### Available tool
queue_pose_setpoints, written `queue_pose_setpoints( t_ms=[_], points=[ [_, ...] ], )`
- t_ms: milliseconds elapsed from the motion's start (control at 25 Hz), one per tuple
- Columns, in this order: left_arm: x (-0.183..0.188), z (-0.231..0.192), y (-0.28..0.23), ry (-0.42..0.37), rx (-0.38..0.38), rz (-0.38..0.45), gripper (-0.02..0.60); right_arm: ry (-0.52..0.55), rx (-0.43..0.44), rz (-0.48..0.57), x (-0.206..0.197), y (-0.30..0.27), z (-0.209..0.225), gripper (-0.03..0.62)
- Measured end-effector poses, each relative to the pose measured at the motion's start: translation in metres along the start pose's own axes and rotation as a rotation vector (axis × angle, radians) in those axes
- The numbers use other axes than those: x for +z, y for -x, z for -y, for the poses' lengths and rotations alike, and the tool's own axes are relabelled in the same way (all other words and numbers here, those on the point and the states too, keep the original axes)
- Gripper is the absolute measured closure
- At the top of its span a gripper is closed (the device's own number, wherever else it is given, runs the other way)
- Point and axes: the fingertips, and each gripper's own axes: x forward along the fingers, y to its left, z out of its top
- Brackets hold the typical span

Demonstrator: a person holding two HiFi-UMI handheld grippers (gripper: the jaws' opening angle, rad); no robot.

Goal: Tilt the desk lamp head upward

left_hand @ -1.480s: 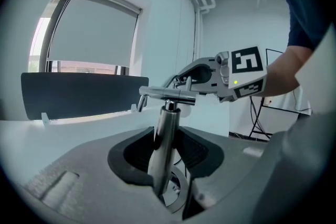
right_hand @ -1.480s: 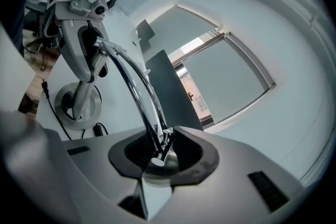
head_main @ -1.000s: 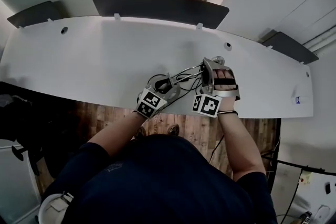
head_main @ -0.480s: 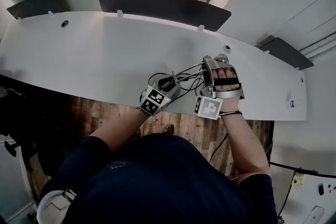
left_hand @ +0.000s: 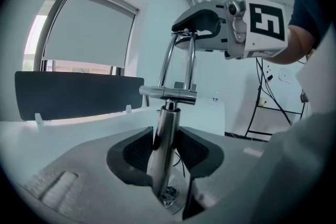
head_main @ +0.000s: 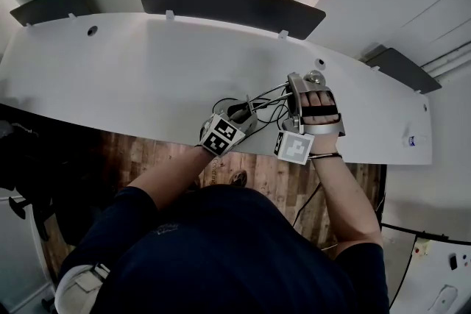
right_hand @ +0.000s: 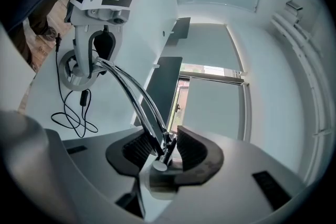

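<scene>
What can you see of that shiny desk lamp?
The lamp is polished chrome: a round base on the white desk, an upright post, a crossbar, then two thin curved rods rising to a joint. A black cable loops from the base. The left gripper clamps the post. The rods' top end sits inside the right gripper, whose jaws have just been opening. The head is mostly hidden.
</scene>
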Motion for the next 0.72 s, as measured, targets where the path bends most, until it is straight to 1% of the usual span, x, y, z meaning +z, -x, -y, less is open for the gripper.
queue_pose_setpoints(
  t_ms=[120, 160, 240, 320, 440, 480, 560, 720],
  points=[
    [0.0, 0.001, 0.0, -0.059, -0.033, -0.032, 0.446, -0.029, 0.023, 0.019, 0.004, 0.004, -0.003, 0.443],
    [0.002, 0.001, 0.003, -0.081, -0.035, -0.035, 0.434, -0.039, 0.03, 0.021, 0.004, 0.007, -0.004, 0.424],
    [0.005, 0.001, 0.011, -0.115, -0.024, -0.035, 0.431, -0.071, 0.032, 0.015, 0.001, 0.016, -0.005, 0.408],
    [0.009, 0.002, 0.024, -0.126, -0.009, -0.032, 0.433, -0.121, 0.03, 0.006, -0.003, 0.028, -0.004, 0.401],
    [0.017, 0.008, 0.046, -0.099, 0.001, -0.014, 0.433, -0.211, 0.023, -0.002, -0.007, 0.049, -0.003, 0.401],
    [0.02, 0.009, 0.052, -0.097, 0.006, 0.001, 0.433, -0.254, 0.02, -0.002, -0.008, 0.056, -0.002, 0.401],
    [0.03, 0.012, 0.064, -0.091, 0.015, 0.035, 0.433, -0.379, 0.026, 0.005, -0.008, 0.069, 0.002, 0.402],
    [0.066, 0.025, 0.086, -0.065, 0.0, 0.118, 0.434, -0.697, 0.055, 0.045, -0.001, 0.087, 0.01, 0.402]
  ],
)
